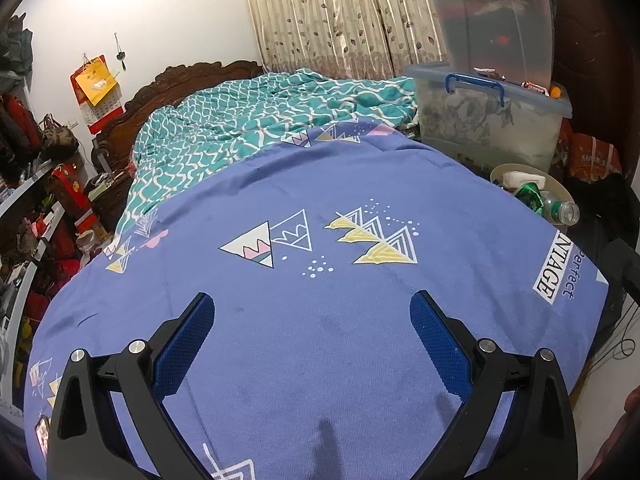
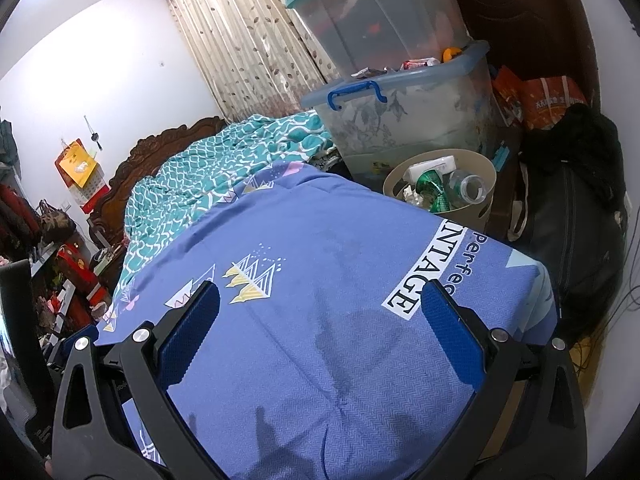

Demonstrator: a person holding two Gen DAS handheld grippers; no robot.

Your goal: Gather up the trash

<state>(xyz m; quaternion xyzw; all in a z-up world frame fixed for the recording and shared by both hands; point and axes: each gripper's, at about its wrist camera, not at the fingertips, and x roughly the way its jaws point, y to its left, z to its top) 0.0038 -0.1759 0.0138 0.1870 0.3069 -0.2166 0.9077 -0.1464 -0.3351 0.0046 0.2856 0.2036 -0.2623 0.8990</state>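
A beige trash basket (image 2: pixel 478 218) stands off the bed's far right edge. It holds a clear plastic bottle (image 2: pixel 468 189), a green wrapper (image 2: pixel 431 184) and a white packet (image 2: pixel 434 167). In the left wrist view the basket (image 1: pixel 560 188) shows at the right, with the bottle (image 1: pixel 562 211) lying at its rim. My left gripper (image 1: pixel 312 312) is open and empty over the blue bedsheet (image 1: pixel 320 340). My right gripper (image 2: pixel 320 312) is open and empty over the same sheet (image 2: pixel 320 360), short of the basket.
Two stacked clear storage bins (image 2: pixel 404 120) stand behind the basket. A teal quilt (image 1: pixel 260 120) lies at the head of the bed. A black bag (image 2: pixel 572 232) sits at the right. Cluttered shelves (image 1: pixel 36 216) line the left wall.
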